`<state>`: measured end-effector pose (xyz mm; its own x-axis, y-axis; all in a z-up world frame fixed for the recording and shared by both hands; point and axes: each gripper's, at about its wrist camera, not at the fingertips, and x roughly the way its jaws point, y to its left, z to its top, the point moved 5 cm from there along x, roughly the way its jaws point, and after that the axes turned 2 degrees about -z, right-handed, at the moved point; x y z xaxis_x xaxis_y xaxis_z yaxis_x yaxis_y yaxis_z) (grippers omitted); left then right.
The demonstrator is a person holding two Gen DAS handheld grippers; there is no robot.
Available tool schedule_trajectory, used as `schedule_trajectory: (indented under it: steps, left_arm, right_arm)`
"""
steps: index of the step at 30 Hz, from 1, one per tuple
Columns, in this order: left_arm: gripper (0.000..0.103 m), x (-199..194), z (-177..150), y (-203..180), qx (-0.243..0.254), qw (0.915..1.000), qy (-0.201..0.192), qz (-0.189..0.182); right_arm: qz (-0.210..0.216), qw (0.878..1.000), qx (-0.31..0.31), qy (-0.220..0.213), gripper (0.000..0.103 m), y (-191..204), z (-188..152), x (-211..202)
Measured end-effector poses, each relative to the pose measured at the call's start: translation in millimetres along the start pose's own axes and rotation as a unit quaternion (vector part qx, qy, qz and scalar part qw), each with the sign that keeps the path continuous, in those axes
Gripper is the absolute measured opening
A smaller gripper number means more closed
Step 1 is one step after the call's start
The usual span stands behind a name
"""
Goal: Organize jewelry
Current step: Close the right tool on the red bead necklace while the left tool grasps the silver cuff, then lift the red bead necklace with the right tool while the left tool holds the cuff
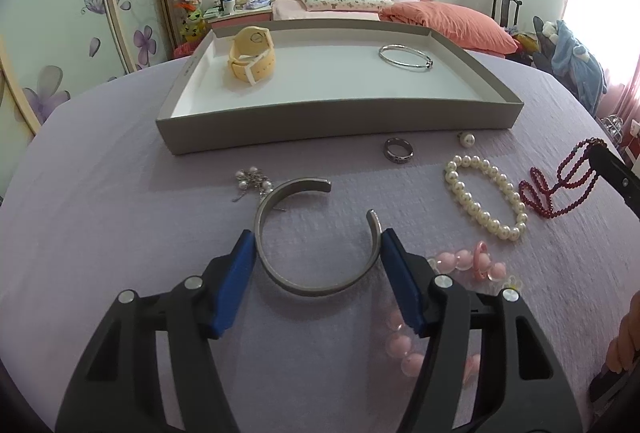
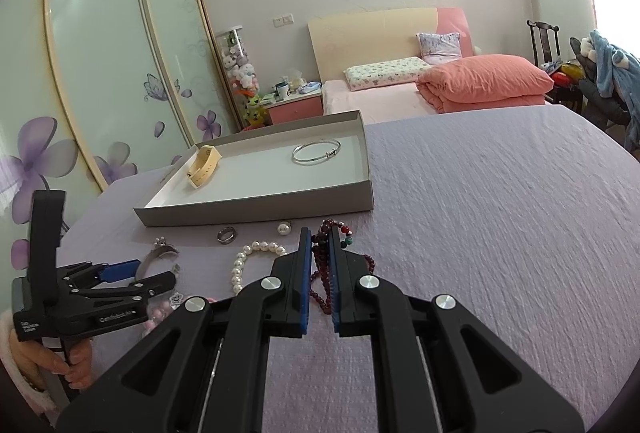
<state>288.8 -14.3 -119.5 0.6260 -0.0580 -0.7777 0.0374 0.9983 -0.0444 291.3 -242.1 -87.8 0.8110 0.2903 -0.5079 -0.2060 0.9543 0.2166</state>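
The left hand-held gripper (image 1: 316,245) straddles the silver cuff bangle (image 1: 316,237) on the lilac worktop (image 1: 120,213), blue pads at its sides, at 6 o'clock from the grey tray (image 1: 340,121). The right hand-held gripper (image 2: 319,253) is clamped on the dark red bead strand (image 2: 322,273).

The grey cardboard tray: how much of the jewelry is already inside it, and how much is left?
Done: the grey cardboard tray holds a yellow wristwatch and a thin silver bangle.
In hand: the left gripper straddles the wide silver cuff; the right gripper is shut on the dark red bead string.
Left: white pearl bracelet, dark metal ring, pearl earring, pink beads, pearl charm cluster.
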Motion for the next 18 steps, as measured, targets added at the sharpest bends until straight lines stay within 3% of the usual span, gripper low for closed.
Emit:
schedule_trajectory:
  steps: [7, 18]
  left_arm:
    - [0.062, -9.3, 2.6, 8.6, -0.008, 0.9999, -0.013, 0.002]
    - [0.062, -12.9, 0.2, 21.2, -0.021, 0.9997, -0.013, 0.001]
  right_arm:
    - [0.006, 1.000, -0.005, 0.001, 0.009, 3.5, 0.4, 2.1]
    - [-0.006, 0.997, -0.038, 0.074, 0.009, 14.3, -8.8, 27.9]
